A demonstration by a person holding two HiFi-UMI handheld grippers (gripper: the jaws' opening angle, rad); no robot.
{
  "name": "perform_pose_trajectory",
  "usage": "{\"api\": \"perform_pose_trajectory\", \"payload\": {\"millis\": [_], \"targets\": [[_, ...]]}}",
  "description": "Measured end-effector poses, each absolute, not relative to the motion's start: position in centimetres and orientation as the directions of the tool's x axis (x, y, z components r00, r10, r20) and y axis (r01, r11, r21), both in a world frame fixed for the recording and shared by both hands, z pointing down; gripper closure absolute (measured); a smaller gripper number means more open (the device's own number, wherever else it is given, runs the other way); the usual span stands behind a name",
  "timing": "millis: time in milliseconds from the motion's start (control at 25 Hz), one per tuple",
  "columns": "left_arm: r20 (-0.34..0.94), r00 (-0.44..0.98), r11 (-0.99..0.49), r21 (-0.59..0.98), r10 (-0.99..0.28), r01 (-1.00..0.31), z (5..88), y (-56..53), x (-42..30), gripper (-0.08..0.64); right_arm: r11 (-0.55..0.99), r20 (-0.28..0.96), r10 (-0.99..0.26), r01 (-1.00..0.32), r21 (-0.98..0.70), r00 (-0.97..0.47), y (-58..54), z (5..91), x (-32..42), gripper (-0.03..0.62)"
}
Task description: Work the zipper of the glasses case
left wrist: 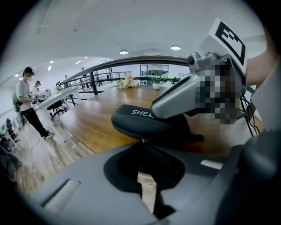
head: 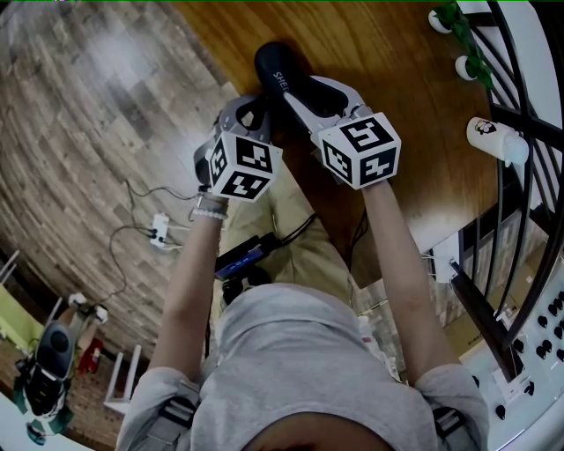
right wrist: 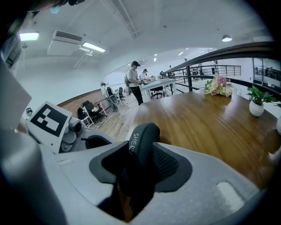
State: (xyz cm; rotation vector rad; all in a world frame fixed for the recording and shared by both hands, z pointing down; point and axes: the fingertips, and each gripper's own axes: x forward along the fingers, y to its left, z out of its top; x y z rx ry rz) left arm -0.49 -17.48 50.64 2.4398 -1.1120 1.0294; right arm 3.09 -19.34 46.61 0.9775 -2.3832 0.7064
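A black glasses case (head: 280, 70) with white lettering lies near the edge of the wooden table (head: 405, 53). My right gripper (head: 308, 90) is shut on it across its width; in the right gripper view the case (right wrist: 142, 143) fills the gap between the dark pads. My left gripper (head: 261, 113) stands at the case's left side with its jaws shut. In the left gripper view a small metal zipper pull (left wrist: 143, 140) sits right at the shut tips, against the case's seam (left wrist: 136, 127). The right gripper's grey finger (left wrist: 184, 94) lies over the case's top.
The table edge runs just left of the case, with plank floor (head: 79, 132) below. Small potted plants (head: 458, 26) and a white bottle (head: 498, 141) stand at the table's right by a black railing (head: 520, 79). Flowers (right wrist: 218, 85) sit far across; a person (left wrist: 26, 101) stands at a distant desk.
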Motion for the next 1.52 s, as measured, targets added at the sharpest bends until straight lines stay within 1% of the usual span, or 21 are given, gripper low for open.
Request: {"api": "perform_pose_trajectory", "payload": {"millis": [240,480,800,1000,1120,1160,1240,1280,1360,1440,1480,1520], "targets": [[0.702,0.430,-0.673,-0.095,-0.568,-0.734,50.5,-19.6,-1.6,0.535,0.612,0.585,-0.502,-0.739,-0.281,-0.637,-19.3,46.5,3.1,0.420],[0.705,0.423,-0.677,-0.110,-0.570,-0.728,50.4,-21.3,-2.4,0.535,0.620,0.586,-0.498,-0.735,-0.276,-0.640,-19.2,46.5,3.0,0.420],[0.715,0.389,-0.713,-0.217,-0.581,-0.667,50.4,-24.1,-3.0,0.534,0.623,0.583,-0.498,-0.732,-0.274,-0.642,-19.3,46.5,3.0,0.420],[0.708,0.390,-0.692,-0.191,-0.588,-0.696,50.6,-24.6,-3.3,0.522,0.620,0.584,-0.504,-0.737,-0.268,-0.636,-19.3,46.4,2.9,0.420],[0.706,0.404,-0.675,-0.142,-0.582,-0.724,50.7,-24.5,-3.5,0.509,0.613,0.589,-0.512,-0.746,-0.260,-0.626,-19.3,46.5,2.9,0.420],[0.705,0.414,-0.670,-0.118,-0.576,-0.732,50.7,-24.3,-3.5,0.496,0.612,0.592,-0.512,-0.748,-0.256,-0.622,-19.3,46.5,2.9,0.419],[0.699,0.432,-0.661,-0.078,-0.570,-0.746,50.5,-23.9,-3.7,0.449,0.610,0.596,-0.514,-0.751,-0.253,-0.617,-19.4,46.6,3.1,0.416],[0.694,0.439,-0.656,-0.063,-0.570,-0.752,50.3,-23.6,-3.8,0.440,0.609,0.596,-0.517,-0.753,-0.249,-0.615,-19.4,46.6,3.2,0.414],[0.682,0.446,-0.645,-0.048,-0.580,-0.763,49.6,-22.9,-4.0,0.440,0.611,0.587,-0.535,-0.758,-0.227,-0.607,-19.6,46.3,3.3,0.411],[0.662,0.448,-0.632,-0.050,-0.601,-0.773,48.5,-22.2,-4.3,0.447,0.613,0.552,-0.581,-0.768,-0.186,-0.598,-19.8,45.2,3.2,0.430],[0.648,0.450,-0.627,-0.055,-0.615,-0.777,47.7,-22.0,-4.5,0.466,0.612,0.524,-0.606,-0.772,-0.172,-0.598,-19.9,44.3,3.2,0.432],[0.631,0.453,-0.622,-0.061,-0.629,-0.780,46.9,-21.7,-4.7,0.484,0.608,0.495,-0.630,-0.777,-0.164,-0.598,-20.0,43.3,3.1,0.452]]}}
